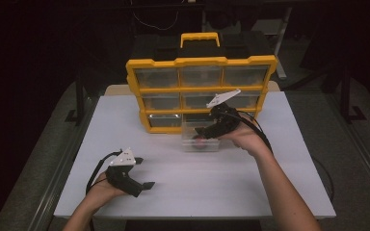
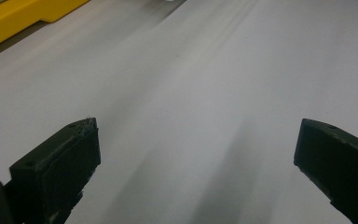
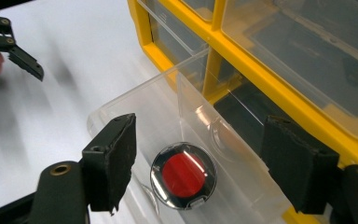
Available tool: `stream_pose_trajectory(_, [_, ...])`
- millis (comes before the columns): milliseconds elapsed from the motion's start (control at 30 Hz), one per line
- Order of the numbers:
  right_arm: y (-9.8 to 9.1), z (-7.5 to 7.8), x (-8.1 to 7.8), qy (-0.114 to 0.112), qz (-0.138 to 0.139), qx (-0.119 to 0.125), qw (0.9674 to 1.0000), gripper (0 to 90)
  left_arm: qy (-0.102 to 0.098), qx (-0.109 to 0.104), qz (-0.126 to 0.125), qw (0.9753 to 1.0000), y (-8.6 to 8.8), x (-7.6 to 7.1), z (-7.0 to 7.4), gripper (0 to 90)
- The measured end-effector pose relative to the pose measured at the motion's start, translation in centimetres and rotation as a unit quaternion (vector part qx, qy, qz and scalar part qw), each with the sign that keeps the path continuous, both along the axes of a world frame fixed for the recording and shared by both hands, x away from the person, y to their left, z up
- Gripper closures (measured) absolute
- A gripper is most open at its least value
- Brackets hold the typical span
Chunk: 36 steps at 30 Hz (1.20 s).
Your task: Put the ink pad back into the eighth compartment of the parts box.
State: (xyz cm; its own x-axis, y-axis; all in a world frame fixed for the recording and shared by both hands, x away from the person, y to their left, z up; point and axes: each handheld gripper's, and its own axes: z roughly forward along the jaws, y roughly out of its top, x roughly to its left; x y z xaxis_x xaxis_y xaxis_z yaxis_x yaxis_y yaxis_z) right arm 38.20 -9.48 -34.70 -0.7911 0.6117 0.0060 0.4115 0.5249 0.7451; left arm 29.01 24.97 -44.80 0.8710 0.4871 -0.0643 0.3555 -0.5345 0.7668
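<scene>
We see a white tabletop (image 1: 197, 183) carrying a yellow organizer (image 1: 201, 91) with rows of clear drawers and a yellow handle on top. It stands at the far middle of the tabletop. Its bottom middle slot is open and dark.

Just in front of that slot stands a clear drawer (image 1: 192, 140), pulled out and resting on the tabletop. In the right gripper view one end of the drawer (image 3: 135, 105) still lies close against the yellow frame.

Inside the drawer lies a small round tin (image 3: 183, 175) with a shiny rim and a red centre under a clear lid. In the high view it shows as a red spot (image 1: 200, 141) on the drawer's floor.

The right gripper (image 3: 196, 163) hangs over the drawer, pointing down into it. Its jaws stand apart, one on each side of the tin and above it. The pads do not touch the tin; it lies free between them.

The left gripper (image 1: 144, 174) rests low over the near left of the tabletop, well apart from the drawer. Its jaws are wide open over bare white surface, holding nothing.

We can read no brand, label or writing on the organizer, the drawer or the tin.
</scene>
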Motion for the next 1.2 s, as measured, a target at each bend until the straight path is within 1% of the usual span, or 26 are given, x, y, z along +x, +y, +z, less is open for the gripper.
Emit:
stream_pose_trajectory(67, [-0.7,0.0,-0.4,0.001,-0.002,0.005,1.0000,25.5,0.002,0.000,-0.002,1.0000,0.0,0.1,-0.1,0.0])
stream_pose_trajectory(100, [-0.7,0.0,-0.4,0.001,-0.002,0.005,1.0000,25.5,0.002,0.000,-0.002,1.0000,0.0,0.1,-0.1,0.0])
stream_pose_trajectory(233, [-1.8,-0.2,-1.1,0.002,-0.004,0.008,1.0000,23.1,0.001,-0.003,0.002,1.0000,0.1,0.2,-0.1,0.0])
stream_pose_trajectory(333, [-2.6,-0.4,-1.5,0.003,-0.011,0.011,0.9999,21.1,-0.001,-0.001,0.003,1.0000,0.2,0.2,-0.1,0.0])
stream_pose_trajectory(400, [-2.9,-0.5,-1.7,0.004,-0.011,0.014,0.9998,21.0,-0.002,0.000,0.004,1.0000,0.4,0.2,-0.1,0.0])
stream_pose_trajectory(433, [-3.4,-0.7,-2.0,0.009,-0.014,0.019,0.9997,20.9,-0.001,-0.001,0.004,1.0000,0.5,0.3,-0.1,0.0])
stream_pose_trajectory(533, [-4.0,-1.0,-2.6,0.010,-0.017,0.017,0.9997,18.4,-0.003,-0.002,0.005,1.0000,0.7,0.3,-0.1,0.0])
stream_pose_trajectory(633, [-4.6,-1.4,-3.1,0.010,-0.019,0.023,0.9995,16.7,-0.003,-0.002,0.005,1.0000,0.7,0.3,-0.2,0.0])
stream_pose_trajectory(733, [-5.0,-1.8,-3.6,0.010,-0.016,0.028,0.9994,15.4,-0.003,-0.003,0.005,1.0000,0.7,0.3,-0.2,0.0])
stream_pose_trajectory(867, [-5.5,-2.5,-4.4,0.007,-0.014,0.028,0.9995,13.5,-0.002,-0.004,0.004,1.0000,0.8,0.3,-0.2,0.0])
stream_pose_trajectory(1000, [-5.8,-3.2,-5.0,0.008,-0.019,0.031,0.9993,13.0,-0.003,-0.005,0.003,1.0000,0.7,0.2,-0.3,0.0])
stream_pose_trajectory(1100, [-6.1,-3.7,-5.4,0.007,-0.026,0.034,0.9991,12.6,-0.002,-0.001,0.001,1.0000,0.7,0.2,-0.3,0.0])
stream_pose_trajectory(1200, [-6.2,-4.1,-5.6,0.008,-0.026,0.035,0.9990,12.3,-0.002,-0.003,0.002,1.0000,0.7,0.1,-0.3,0.0])
